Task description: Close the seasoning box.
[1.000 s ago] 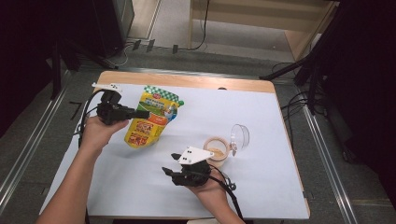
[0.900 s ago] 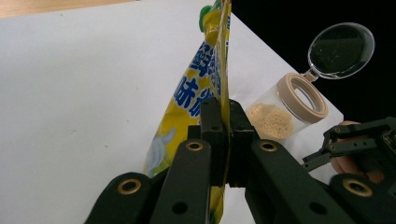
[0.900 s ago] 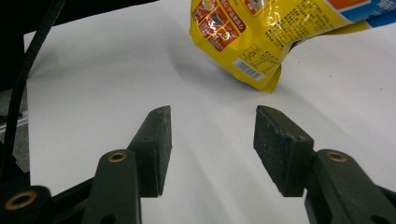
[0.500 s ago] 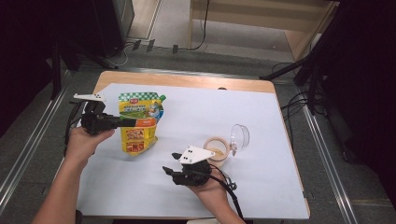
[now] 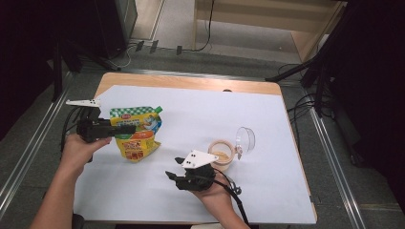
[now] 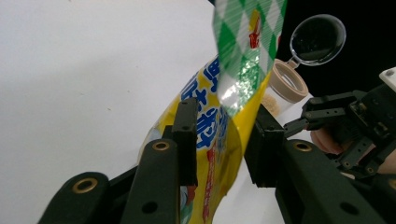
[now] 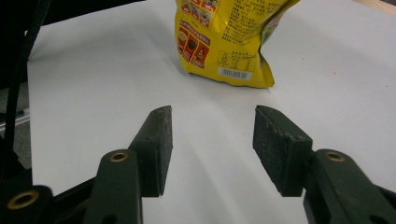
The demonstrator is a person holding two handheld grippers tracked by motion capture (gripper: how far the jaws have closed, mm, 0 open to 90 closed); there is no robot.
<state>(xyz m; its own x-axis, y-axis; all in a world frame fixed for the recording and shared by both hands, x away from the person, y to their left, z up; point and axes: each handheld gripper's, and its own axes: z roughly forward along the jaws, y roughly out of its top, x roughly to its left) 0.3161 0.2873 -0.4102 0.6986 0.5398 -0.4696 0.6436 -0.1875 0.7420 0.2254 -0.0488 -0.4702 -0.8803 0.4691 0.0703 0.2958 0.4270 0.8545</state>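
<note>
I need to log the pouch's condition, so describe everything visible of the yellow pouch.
The yellow pouch is a glossy plastic snack bag with a green-and-white checkered top, blue lettering on the front, and a barcode and small pictures on the back. It stands on the white table cover, top leaning. The left gripper straddles it, its jaws having just been opening, pads apparently off it.

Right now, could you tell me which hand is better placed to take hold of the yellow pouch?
Left. The left gripper has its jaws on either side of the pouch, having just opened. The right gripper is open near the jar, with bare table before the pouch.
</note>
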